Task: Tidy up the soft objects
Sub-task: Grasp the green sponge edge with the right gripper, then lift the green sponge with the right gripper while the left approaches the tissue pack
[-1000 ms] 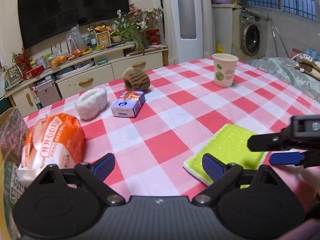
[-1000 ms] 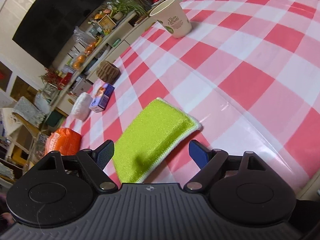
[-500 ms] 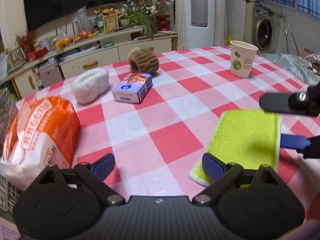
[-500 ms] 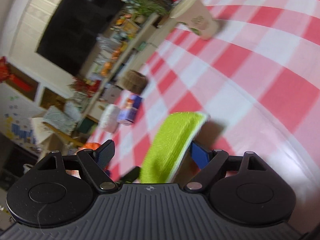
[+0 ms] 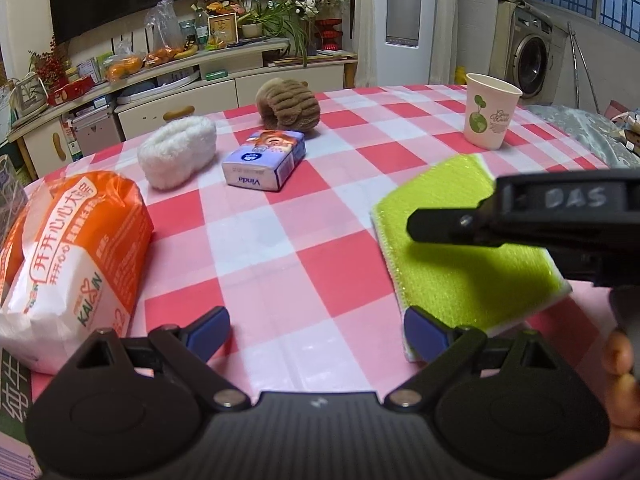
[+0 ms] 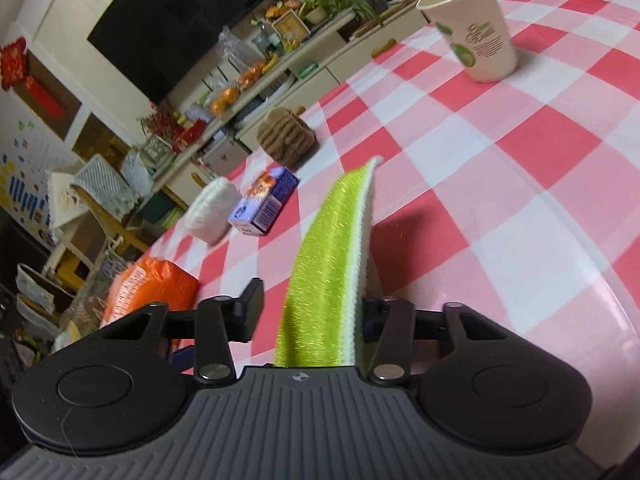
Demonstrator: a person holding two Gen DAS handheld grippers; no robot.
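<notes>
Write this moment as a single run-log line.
right gripper: shut on green sponge, lifted off table | left gripper: open, idle

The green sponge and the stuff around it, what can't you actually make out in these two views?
- Green sponge: right wrist view shows it edge-on, so its underside is hidden; in the left wrist view the right gripper covers part of it.
- Right gripper's left pad: hidden behind the sponge, so contact there is unclear.
- Orange package: cut off by the left edge, left wrist view.
- Paper cup: inside not visible.
- Left gripper: holds nothing.
</notes>
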